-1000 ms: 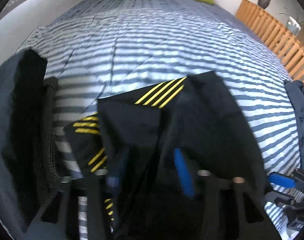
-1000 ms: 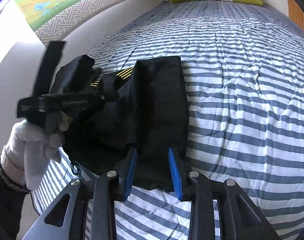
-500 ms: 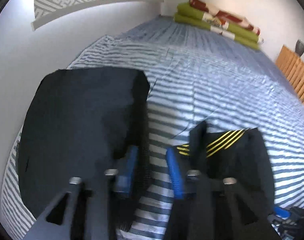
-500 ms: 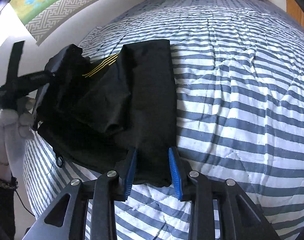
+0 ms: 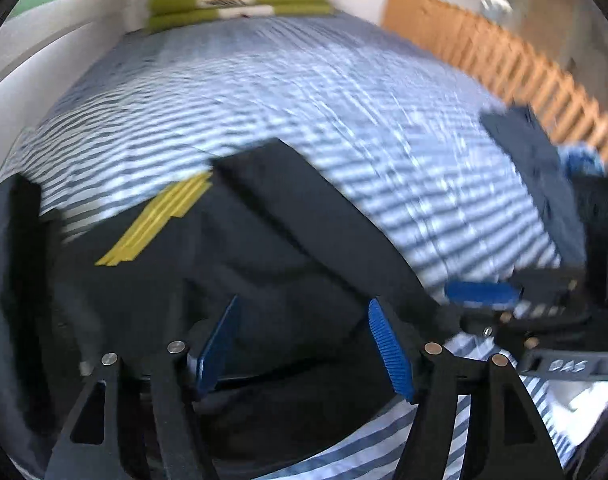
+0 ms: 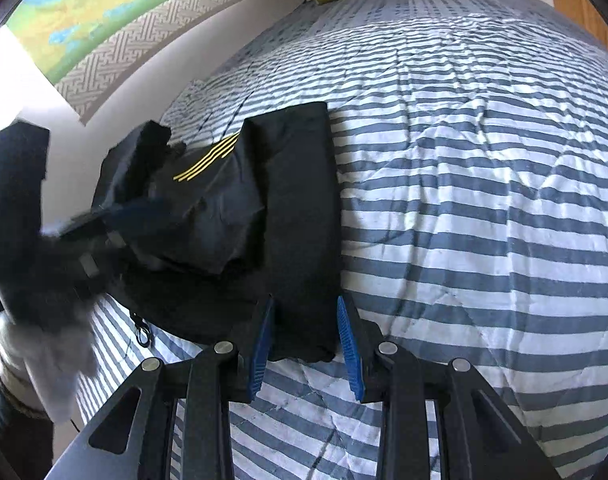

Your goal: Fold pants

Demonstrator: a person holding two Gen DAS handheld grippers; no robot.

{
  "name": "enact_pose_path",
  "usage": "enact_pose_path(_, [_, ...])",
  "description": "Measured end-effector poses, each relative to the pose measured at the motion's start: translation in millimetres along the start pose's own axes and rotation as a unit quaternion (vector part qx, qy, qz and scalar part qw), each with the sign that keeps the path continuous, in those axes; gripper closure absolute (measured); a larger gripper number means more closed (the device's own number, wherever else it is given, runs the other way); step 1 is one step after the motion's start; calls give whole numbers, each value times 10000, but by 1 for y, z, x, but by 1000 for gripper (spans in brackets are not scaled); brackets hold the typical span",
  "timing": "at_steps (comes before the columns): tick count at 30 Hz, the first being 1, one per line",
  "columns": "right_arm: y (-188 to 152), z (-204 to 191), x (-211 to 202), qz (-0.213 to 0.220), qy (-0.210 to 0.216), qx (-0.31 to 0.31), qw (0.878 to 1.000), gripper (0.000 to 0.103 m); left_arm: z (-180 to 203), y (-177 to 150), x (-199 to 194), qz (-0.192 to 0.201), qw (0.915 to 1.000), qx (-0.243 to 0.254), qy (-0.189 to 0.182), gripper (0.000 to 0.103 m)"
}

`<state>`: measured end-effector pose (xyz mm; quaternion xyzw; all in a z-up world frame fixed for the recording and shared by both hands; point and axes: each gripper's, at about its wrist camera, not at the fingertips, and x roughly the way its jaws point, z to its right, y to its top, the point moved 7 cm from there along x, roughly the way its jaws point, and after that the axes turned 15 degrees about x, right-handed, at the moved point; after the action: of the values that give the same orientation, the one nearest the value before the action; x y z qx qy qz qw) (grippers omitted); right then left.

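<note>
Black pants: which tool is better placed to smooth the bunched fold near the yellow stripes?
Probably left. The left tool, open and empty, hangs over the black pants near the yellow stripes; the right tool straddles their near edge.

**One readable marking**

In your left wrist view, pale letters that look like "DAS" stand on a dark grey bar [image 5: 571, 366] of the right gripper [image 5: 481, 294], low at the right edge. Blur softens them, so the reading is unsure. Nothing else carries text you could read: neither the pants [image 6: 264, 220], the bedding nor the wall art shows any words or numbers.
</note>
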<state>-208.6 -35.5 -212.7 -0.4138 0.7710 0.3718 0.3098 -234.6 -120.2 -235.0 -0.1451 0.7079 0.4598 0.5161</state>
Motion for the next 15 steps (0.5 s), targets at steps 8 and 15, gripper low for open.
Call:
enact_pose_path(8, [-2, 3, 7, -115, -82, -85, 9999, 74, 0, -11, 32, -366, 9988, -332, 21, 87])
enact_pose_path(15, [-9, 11, 15, -217, -122, -93, 9996, 74, -74, -22, -13, 142, 9915, -1182, 522, 98])
